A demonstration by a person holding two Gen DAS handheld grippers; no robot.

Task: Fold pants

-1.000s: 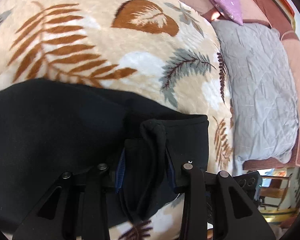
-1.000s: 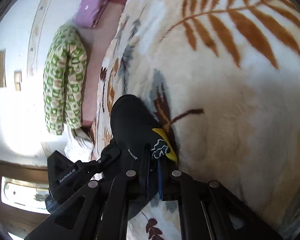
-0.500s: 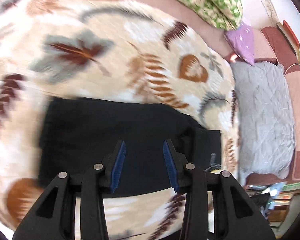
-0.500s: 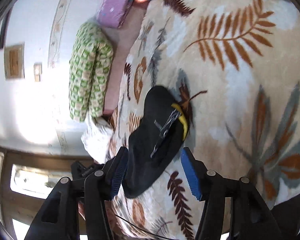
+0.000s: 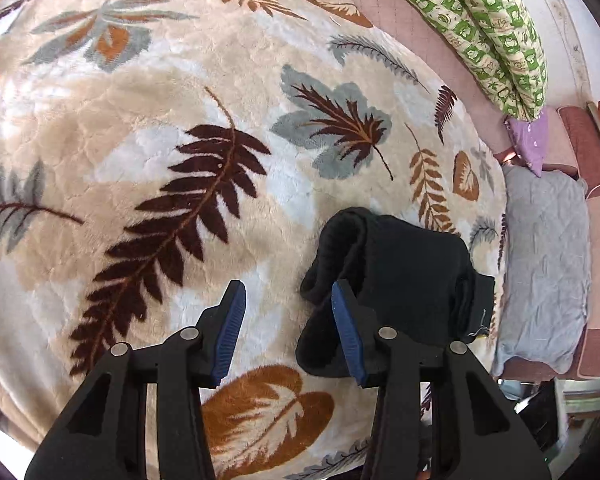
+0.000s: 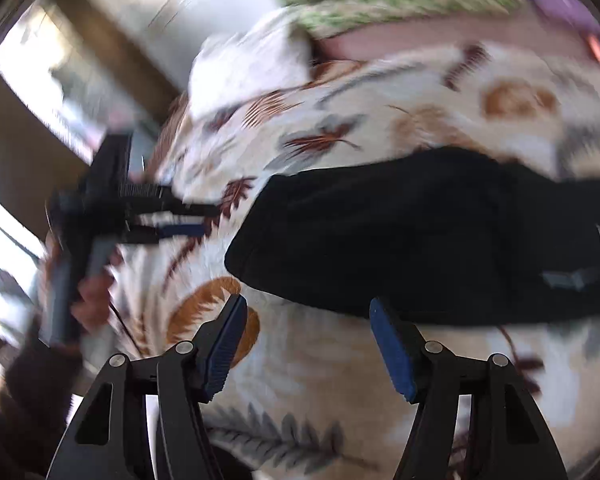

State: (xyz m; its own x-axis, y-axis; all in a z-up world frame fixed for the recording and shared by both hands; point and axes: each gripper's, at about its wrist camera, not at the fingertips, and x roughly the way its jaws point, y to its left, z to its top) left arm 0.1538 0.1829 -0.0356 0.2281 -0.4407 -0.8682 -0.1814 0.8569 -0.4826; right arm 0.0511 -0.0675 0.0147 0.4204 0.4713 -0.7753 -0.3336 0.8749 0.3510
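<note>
The black pants [image 5: 400,276] lie folded in a compact bundle on the leaf-patterned blanket [image 5: 180,128]. My left gripper [image 5: 286,302] is open and empty above the blanket, its right finger over the bundle's left edge. In the right wrist view, which is blurred, the pants [image 6: 420,240] lie just beyond my right gripper [image 6: 308,312], which is open and empty. The left gripper [image 6: 172,220] shows there at the left, held in a hand.
A grey quilted pillow [image 5: 548,264] lies right of the pants. A green patterned cushion [image 5: 484,28] and a purple pillow [image 5: 530,140] lie along the pink sofa back. A white pillow [image 6: 244,68] sits at the blanket's far edge.
Both grippers let go of the pants and opened. Both pulled back from the folded bundle; the left swung to its left side, the right swung round to face it.
</note>
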